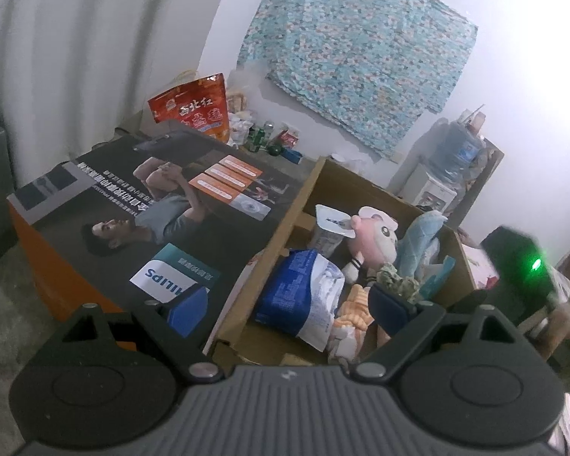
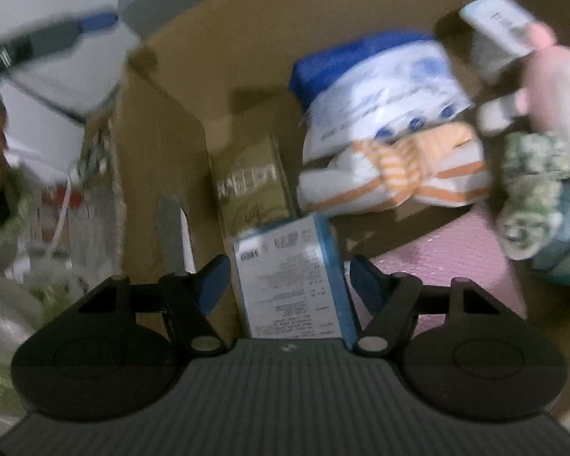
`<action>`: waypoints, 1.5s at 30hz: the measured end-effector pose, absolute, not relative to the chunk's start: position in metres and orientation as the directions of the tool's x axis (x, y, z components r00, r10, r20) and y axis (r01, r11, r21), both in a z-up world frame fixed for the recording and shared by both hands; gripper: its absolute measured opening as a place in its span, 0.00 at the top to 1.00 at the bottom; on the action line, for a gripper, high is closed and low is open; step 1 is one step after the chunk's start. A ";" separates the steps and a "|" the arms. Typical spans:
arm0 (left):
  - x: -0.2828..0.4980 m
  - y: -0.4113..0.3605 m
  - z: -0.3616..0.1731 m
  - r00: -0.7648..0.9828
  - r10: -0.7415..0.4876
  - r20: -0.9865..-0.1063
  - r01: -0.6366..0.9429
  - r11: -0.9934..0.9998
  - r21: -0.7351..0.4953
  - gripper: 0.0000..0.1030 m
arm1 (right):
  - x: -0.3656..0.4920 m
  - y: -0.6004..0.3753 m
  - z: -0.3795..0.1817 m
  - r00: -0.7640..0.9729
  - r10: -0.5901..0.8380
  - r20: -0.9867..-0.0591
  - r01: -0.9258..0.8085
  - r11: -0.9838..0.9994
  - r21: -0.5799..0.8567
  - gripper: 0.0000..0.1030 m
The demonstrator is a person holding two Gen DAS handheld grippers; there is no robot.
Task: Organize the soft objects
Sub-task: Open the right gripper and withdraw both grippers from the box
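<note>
An open cardboard box [image 1: 315, 186] holds soft things: a blue-and-white plastic pack [image 1: 304, 292], a pink plush [image 1: 376, 239], a pale blue plush [image 1: 421, 239], a green camouflage toy [image 1: 397, 283] and an orange-striped cloth [image 1: 355, 304]. My left gripper [image 1: 288, 304] hovers open over the box's near edge with nothing between its fingers. In the right wrist view my right gripper [image 2: 288, 273] points down into the box [image 2: 193, 76]. It is shut on a white-and-blue labelled packet [image 2: 285, 285], which stays sharp while the surroundings blur.
A large printed Philips carton [image 1: 152, 220] lies left of the box. A red bag [image 1: 197, 110] and bottles [image 1: 258, 138] stand behind it. A water dispenser [image 1: 448, 174] is at the back right. A pink mat [image 2: 444, 269] lies beside the striped cloth. A person's fuzzy green sleeve [image 2: 7, 209] is at left.
</note>
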State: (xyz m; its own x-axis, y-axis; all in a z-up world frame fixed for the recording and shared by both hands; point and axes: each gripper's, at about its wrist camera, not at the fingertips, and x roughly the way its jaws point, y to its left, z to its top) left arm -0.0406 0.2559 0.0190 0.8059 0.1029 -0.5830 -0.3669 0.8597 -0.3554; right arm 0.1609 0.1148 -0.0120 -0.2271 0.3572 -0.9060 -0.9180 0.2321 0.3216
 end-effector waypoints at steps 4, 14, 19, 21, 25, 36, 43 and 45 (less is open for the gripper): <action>-0.041 0.246 0.025 0.815 0.087 -0.574 -0.339 0.874 -0.348 0.08 | 0.172 0.076 0.030 -0.158 0.528 -0.834 -0.884 0.301 0.358 0.25; -0.041 0.210 0.036 0.841 -0.006 -0.541 -0.197 0.928 -0.317 0.02 | 0.126 -0.035 0.083 0.401 0.630 -0.665 -0.644 0.710 0.284 0.06; -0.039 0.187 0.039 0.832 -0.055 -0.552 -0.112 0.958 -0.265 0.00 | 0.079 -0.069 0.076 0.595 0.482 -0.643 -0.456 0.861 0.224 0.01; -0.042 0.179 0.040 0.836 -0.065 -0.544 -0.090 0.963 -0.253 0.00 | 0.061 -0.082 0.076 0.652 0.434 -0.621 -0.385 0.896 0.222 0.01; -0.044 0.160 0.037 0.826 -0.082 -0.558 -0.061 0.971 -0.233 0.00 | 0.033 -0.096 0.069 0.723 0.312 -0.616 -0.256 0.950 0.180 0.01; -0.047 0.115 0.032 0.804 -0.020 -0.595 -0.064 0.991 -0.119 0.00 | -0.018 -0.105 0.052 0.836 0.044 -0.546 -0.074 0.997 -0.033 0.01; -0.045 0.095 0.031 0.806 -0.005 -0.592 -0.059 0.994 -0.088 0.00 | -0.035 -0.111 0.047 0.863 -0.055 -0.503 -0.007 0.993 -0.120 0.01; -0.044 0.093 0.030 0.803 -0.007 -0.596 -0.064 0.993 -0.099 0.00 | -0.040 -0.116 0.046 0.858 -0.027 -0.513 -0.009 0.998 -0.066 0.01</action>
State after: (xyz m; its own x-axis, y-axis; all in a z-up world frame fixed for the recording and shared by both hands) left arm -0.0436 0.0927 0.0304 0.8027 -0.0071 -0.5964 -0.0644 0.9930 -0.0985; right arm -0.0396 -0.1161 0.0464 0.8579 -0.0267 -0.5130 -0.0086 0.9978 -0.0663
